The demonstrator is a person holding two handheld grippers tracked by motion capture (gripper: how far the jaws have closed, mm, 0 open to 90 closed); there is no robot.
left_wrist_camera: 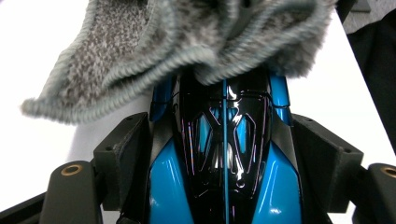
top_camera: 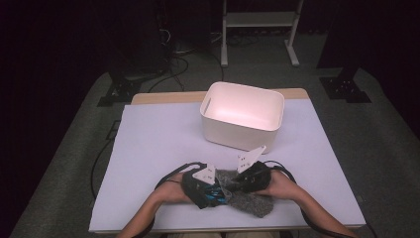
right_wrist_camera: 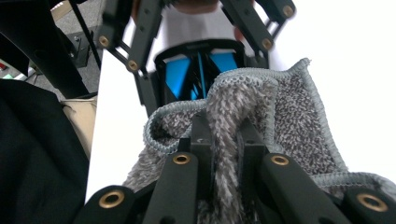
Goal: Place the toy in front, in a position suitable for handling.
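Note:
A grey fuzzy cloth [top_camera: 256, 204] lies bunched near the table's front edge, between the two hands. My left gripper [top_camera: 218, 195] meets it from the left. In the left gripper view its blue-and-black jaws [left_wrist_camera: 225, 80] stand pressed together, with the cloth's [left_wrist_camera: 116, 46] hemmed edge caught at their tips. My right gripper [top_camera: 239, 181] comes in from the right. It is shut on a raised fold of the cloth [right_wrist_camera: 289, 107], which stands between its black jaws [right_wrist_camera: 225, 140]. In the right gripper view the left gripper [right_wrist_camera: 198, 70] faces it just behind the fold.
A white plastic bin [top_camera: 237, 136] stands open behind the grippers, on the far half of the white table cover [top_camera: 158, 144]. Black cables trail from both grippers across the front of the table. A dark sleeve fills the left of the right gripper view.

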